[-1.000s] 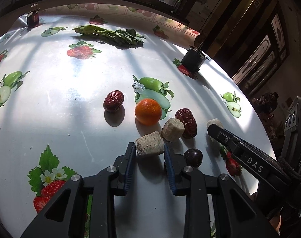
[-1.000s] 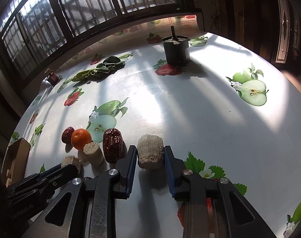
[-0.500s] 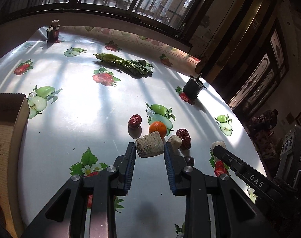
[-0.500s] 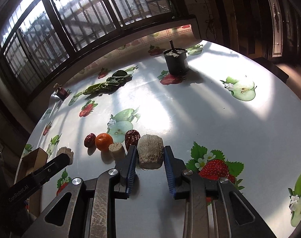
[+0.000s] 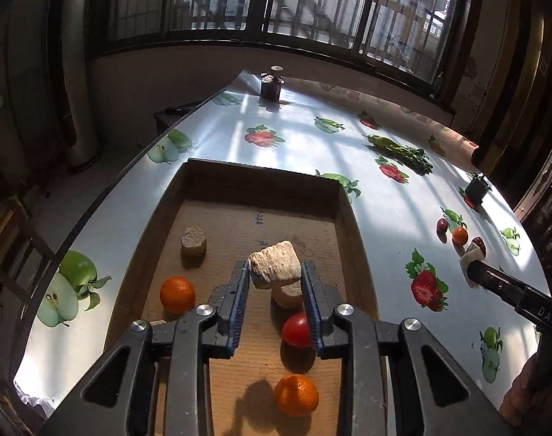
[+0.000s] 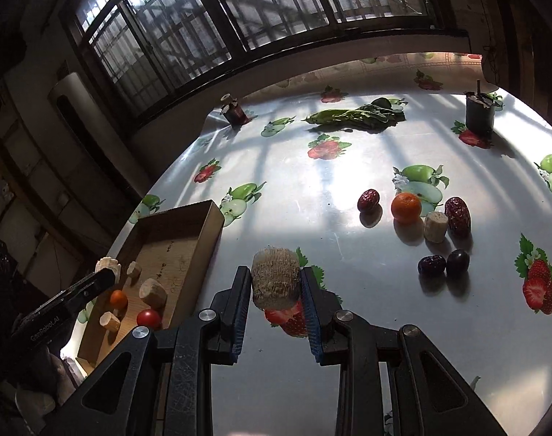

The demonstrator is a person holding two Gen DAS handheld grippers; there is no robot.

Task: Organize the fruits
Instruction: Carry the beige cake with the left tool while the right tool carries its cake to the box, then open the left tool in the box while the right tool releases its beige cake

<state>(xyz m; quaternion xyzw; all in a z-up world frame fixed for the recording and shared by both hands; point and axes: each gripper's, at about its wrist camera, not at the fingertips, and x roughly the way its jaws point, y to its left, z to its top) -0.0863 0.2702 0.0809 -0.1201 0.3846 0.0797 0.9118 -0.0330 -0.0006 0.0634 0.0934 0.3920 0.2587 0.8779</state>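
Observation:
My left gripper (image 5: 275,278) is shut on a beige corn-cob chunk (image 5: 274,269) and holds it above the open cardboard box (image 5: 261,185). In the box lie two oranges (image 5: 177,294), a red tomato (image 5: 295,330) and other beige chunks (image 5: 193,241). My right gripper (image 6: 275,285) is shut on a second beige chunk (image 6: 275,277), above the table to the right of the box (image 6: 207,218). On the table remain an orange (image 6: 406,207), red dates (image 6: 457,216), a beige chunk (image 6: 435,227) and two dark fruits (image 6: 457,262).
The table has a shiny cloth printed with fruit (image 6: 323,149). Leafy greens (image 6: 356,114) lie at the back. A dark cup (image 6: 479,110) stands at the back right, a small jar (image 6: 234,110) at the back left. The table edge (image 5: 105,196) runs left of the box.
Both grippers lifted their chunks off the table and swung left. The left one now hangs over the box; the right one has moved from the fruit pile toward the box.

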